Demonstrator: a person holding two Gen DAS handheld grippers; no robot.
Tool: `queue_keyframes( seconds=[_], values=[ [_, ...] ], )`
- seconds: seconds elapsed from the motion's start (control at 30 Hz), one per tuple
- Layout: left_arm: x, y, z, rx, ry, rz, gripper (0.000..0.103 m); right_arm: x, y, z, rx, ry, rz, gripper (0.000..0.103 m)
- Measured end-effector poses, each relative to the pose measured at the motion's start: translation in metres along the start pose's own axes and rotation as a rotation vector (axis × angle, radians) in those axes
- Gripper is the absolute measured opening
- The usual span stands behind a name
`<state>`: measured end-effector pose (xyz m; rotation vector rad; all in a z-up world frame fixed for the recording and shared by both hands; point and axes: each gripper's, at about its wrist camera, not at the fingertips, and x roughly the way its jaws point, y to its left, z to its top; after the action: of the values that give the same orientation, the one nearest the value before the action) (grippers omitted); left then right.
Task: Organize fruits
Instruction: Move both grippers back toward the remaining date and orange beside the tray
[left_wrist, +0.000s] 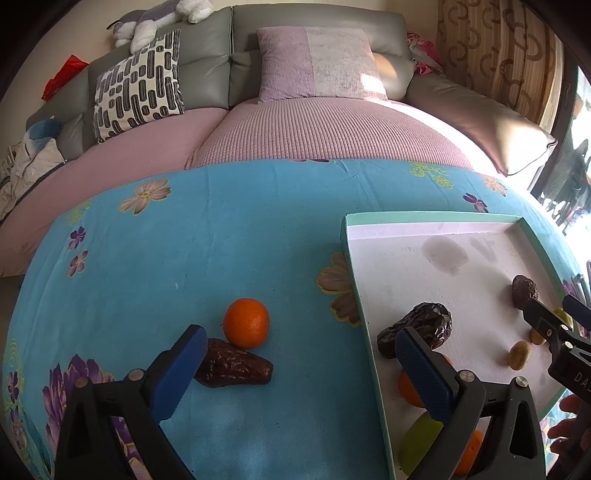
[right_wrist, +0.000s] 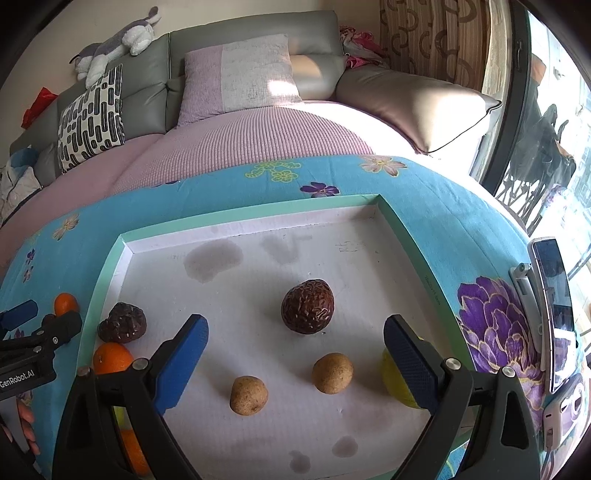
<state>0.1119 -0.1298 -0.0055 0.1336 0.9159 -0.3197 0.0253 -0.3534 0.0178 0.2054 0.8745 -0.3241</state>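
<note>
An orange (left_wrist: 246, 323) and a dark wrinkled date (left_wrist: 236, 367) lie touching on the blue flowered cloth (left_wrist: 221, 240). My left gripper (left_wrist: 303, 354) hovers open just behind them, its left pad beside the date. The white tray with a green rim (left_wrist: 354, 288) holds another date (left_wrist: 424, 325), partly hidden oranges (left_wrist: 408, 387) and a green fruit (left_wrist: 421, 439). My right gripper (right_wrist: 297, 343) is open over the tray (right_wrist: 258, 216), with nothing between its fingers. Ahead of it sit a dark round fruit (right_wrist: 307, 306) and two tan fruits (right_wrist: 248, 395) (right_wrist: 332, 373). A yellow-green fruit (right_wrist: 395, 380) hides behind its right finger.
A phone (right_wrist: 554, 314) on a stand sits at the table's right edge. A sofa with cushions (left_wrist: 321, 62) runs behind the table. The person's fingers (right_wrist: 27, 417) show at the lower left. The tray's far half has only grey stains (right_wrist: 212, 258).
</note>
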Motion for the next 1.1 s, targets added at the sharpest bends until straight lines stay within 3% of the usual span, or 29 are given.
queue_keyframes(
  seconds=[0.17,0.5,0.8,1.1],
  values=[
    [-0.009,0.012,0.002,-0.01,-0.023,0.005,0.103,-0.004,0.009,0.003,-0.027,-0.017,0.017,0.096],
    [-0.031,0.072,0.002,-0.114,-0.072,0.098,0.103,-0.01,0.04,0.008,-0.028,-0.055,0.1,0.096],
    [-0.039,0.119,-0.006,-0.237,-0.083,0.124,0.103,-0.009,0.089,0.006,-0.069,-0.065,0.182,0.096],
    [-0.048,0.154,-0.016,-0.298,-0.092,0.178,0.103,-0.009,0.142,-0.002,-0.126,-0.076,0.285,0.096]
  ],
)
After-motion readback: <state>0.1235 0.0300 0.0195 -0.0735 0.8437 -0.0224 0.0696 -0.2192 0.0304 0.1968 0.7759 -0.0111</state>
